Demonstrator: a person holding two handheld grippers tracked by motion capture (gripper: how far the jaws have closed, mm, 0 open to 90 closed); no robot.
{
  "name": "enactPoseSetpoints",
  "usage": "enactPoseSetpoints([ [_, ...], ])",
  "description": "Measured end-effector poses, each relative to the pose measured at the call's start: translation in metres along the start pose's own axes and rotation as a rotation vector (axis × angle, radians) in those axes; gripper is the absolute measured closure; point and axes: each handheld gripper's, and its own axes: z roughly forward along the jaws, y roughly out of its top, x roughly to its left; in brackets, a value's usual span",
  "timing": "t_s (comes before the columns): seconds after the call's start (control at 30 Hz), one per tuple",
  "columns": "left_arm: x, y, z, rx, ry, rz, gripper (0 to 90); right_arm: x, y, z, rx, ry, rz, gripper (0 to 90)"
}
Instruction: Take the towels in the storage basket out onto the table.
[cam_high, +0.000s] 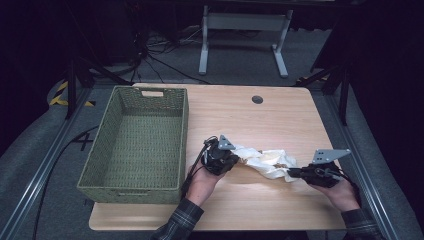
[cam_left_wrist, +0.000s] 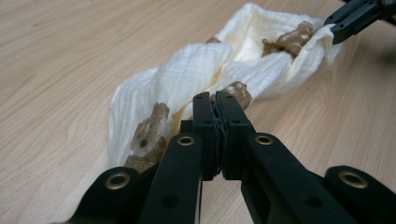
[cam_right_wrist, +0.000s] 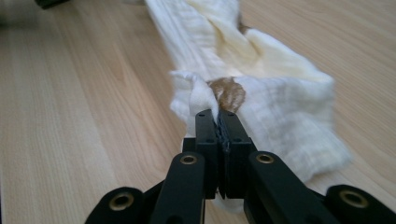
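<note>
Your cream cloth (cam_high: 265, 161) lies crumpled right of centre in the high view, on the bench (cam_high: 240, 115) beside the green basket (cam_high: 135, 145). Your left gripper (cam_high: 234, 152) has its jaws clamped on one end, your right gripper (cam_high: 292, 173) on the other. It looks light, limp and thin, likely to sag and slip; grip hems or corners, not loose folds.
</note>
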Motion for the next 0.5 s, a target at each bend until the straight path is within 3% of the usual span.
enactPoseSetpoints([
  [0.17,0.008,-0.002,-0.004,0.01,0.04,-0.06,87.5,-0.012,-0.009,-0.016,-0.01,-0.047,0.029,88.2],
  [0.27,0.008,-0.002,0.0,0.044,0.038,-0.051,87.5,-0.016,-0.013,-0.022,-0.018,-0.047,0.036,88.2],
  [0.33,0.008,-0.004,0.008,0.104,0.034,-0.043,87.2,-0.017,-0.015,-0.022,-0.007,-0.025,0.044,88.0],
  [0.4,0.008,-0.006,0.014,0.117,0.019,-0.049,87.1,-0.016,-0.017,-0.018,0.019,-0.02,0.033,88.0],
  [0.5,0.01,-0.007,0.022,0.112,0.039,-0.038,87.0,-0.016,-0.018,-0.012,0.051,-0.01,0.039,87.8],
])
